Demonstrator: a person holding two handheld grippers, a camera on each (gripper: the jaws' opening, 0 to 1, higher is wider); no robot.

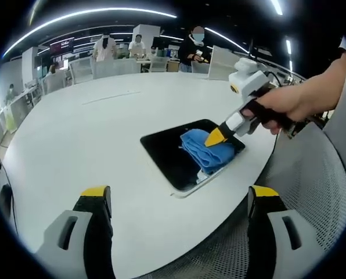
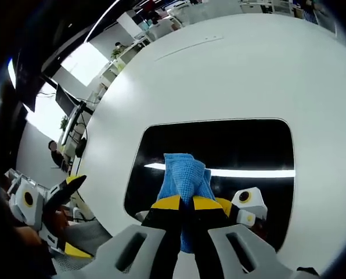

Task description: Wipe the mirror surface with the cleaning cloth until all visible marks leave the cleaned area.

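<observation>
A big white round surface (image 1: 92,133) carries a dark rectangular mirror (image 1: 167,148) with rounded corners, lying flat near the edge closest to the person. In the left gripper view the mirror sits just right of centre, at about 3 o'clock from the middle of the picture. A blue cleaning cloth (image 1: 206,150) lies bunched on the mirror's right half.

The right gripper (image 1: 215,137) comes in from the 2 o'clock side of that view, held in a person's hand (image 1: 289,104), and its yellow tips are down on the cloth. In the right gripper view, the right gripper (image 2: 185,203) has its black, yellow-tipped fingers (image 2: 168,203) drawn nearly together with the cloth (image 2: 183,173) pinched between them, pressing it onto the glass. The mirror (image 2: 237,145) shows a bright streak of a ceiling light and a reflection of the gripper, at about 5 o'clock from the cloth.

The left gripper (image 1: 180,197) hangs back from the mirror over the surface edge, its fingers (image 1: 96,200) spread wide apart with nothing between them. It also shows at 8 o'clock in the right gripper view (image 2: 65,186), off the surface edge.

Beyond the surface, at 12 o'clock in the left gripper view, several people (image 1: 105,47) stand among office desks.
</observation>
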